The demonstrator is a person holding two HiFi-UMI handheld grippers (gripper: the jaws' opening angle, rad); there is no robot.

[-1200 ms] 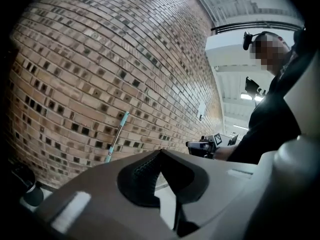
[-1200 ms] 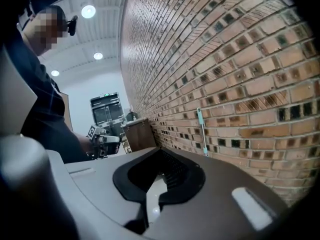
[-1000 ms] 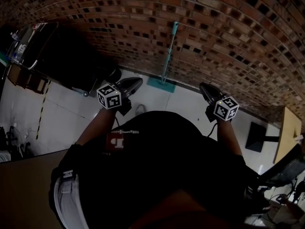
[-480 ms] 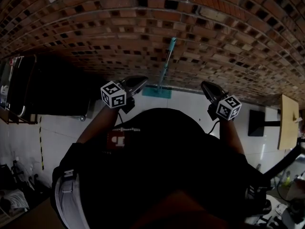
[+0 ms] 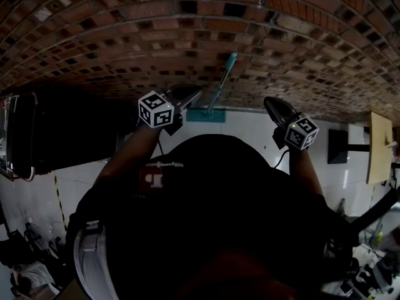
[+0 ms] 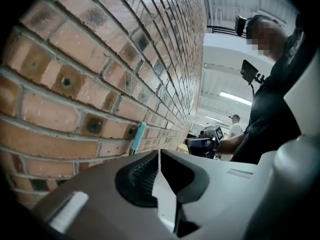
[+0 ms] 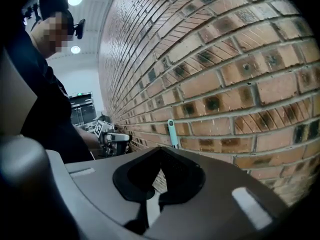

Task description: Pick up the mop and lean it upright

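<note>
The mop (image 5: pixel 221 83) stands upright at twelve o'clock ahead of the person. Its teal handle leans on the brick wall (image 5: pixel 112 36) and its head rests on the pale floor (image 5: pixel 250 129). At its eight o'clock the left gripper (image 5: pixel 190 94) has its jaws pressed together, empty. At four o'clock, the right gripper (image 5: pixel 270 105) is likewise closed on nothing.

Teal mop (image 5: pixel 222 83) up against the brick wall (image 5: pixel 125 36), flat head down on the white floor (image 5: pixel 247 122). Left gripper (image 5: pixel 195 93) just left of the handle, right gripper (image 5: pixel 269 102) further off on the other side. Both aimed wallward. Black cart (image 5: pixel 25 136) far left.
</note>
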